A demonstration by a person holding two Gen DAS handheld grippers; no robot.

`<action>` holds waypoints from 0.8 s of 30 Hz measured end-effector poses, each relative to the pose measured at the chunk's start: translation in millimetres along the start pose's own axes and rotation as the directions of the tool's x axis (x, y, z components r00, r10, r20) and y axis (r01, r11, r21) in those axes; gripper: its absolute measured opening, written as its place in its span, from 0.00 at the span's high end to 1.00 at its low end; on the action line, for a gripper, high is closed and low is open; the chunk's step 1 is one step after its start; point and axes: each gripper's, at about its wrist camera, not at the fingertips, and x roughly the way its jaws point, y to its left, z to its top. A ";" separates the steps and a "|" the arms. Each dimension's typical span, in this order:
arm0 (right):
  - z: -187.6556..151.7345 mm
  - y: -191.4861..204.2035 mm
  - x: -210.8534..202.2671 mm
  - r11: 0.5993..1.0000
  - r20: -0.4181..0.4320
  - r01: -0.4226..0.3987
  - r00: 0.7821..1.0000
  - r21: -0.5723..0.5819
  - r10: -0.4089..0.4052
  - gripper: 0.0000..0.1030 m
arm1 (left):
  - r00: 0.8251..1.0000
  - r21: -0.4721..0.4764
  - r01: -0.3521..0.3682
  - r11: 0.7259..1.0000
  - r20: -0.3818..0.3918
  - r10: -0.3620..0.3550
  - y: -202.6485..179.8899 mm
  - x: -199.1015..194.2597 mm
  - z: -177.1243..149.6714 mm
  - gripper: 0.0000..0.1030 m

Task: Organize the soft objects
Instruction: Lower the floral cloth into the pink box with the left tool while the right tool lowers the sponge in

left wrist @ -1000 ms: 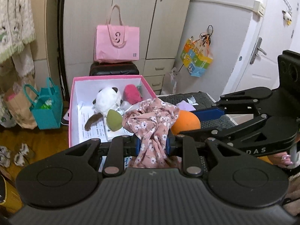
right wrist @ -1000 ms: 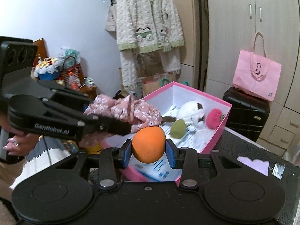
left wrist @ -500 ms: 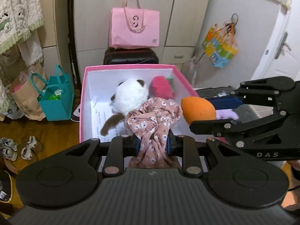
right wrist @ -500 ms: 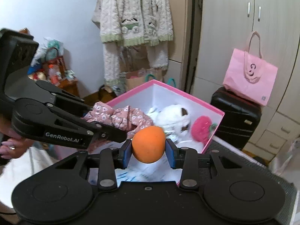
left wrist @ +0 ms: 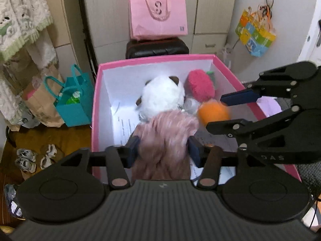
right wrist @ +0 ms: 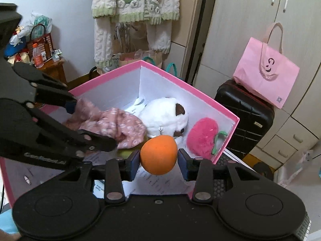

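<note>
My left gripper (left wrist: 163, 150) is open over the pink box (left wrist: 152, 58), and the pink floral cloth (left wrist: 166, 140) is blurred between its spread fingers, dropping onto the box contents. My right gripper (right wrist: 158, 160) is open, with the orange ball (right wrist: 158, 154) between its spread fingers above the box's near edge. The ball (left wrist: 213, 112) and the right gripper (left wrist: 230, 110) also show in the left wrist view. Inside the box (right wrist: 226, 110) lie a white plush (right wrist: 166, 116), a red strawberry plush (right wrist: 202, 134) and the cloth (right wrist: 112, 124).
Papers (left wrist: 124, 124) line the box floor. A black suitcase (right wrist: 246, 108) with a pink tote (right wrist: 266, 80) stands behind the box. A teal bag (left wrist: 74, 104) and shoes (left wrist: 26, 158) are on the floor at left. Knitted clothes (right wrist: 134, 10) hang on the wall.
Both grippers moved forward over the box and lowered. Both pairs of fingers have spread apart, so the cloth and the ball are no longer pinched; both are blurred in the left view.
</note>
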 end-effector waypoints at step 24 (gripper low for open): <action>-33.0 11.8 -108.4 0.984 0.120 -0.155 0.982 0.085 0.144 0.48 | 0.995 0.016 -0.006 1.000 0.097 0.004 -16.8 -84.0 -24.4 0.30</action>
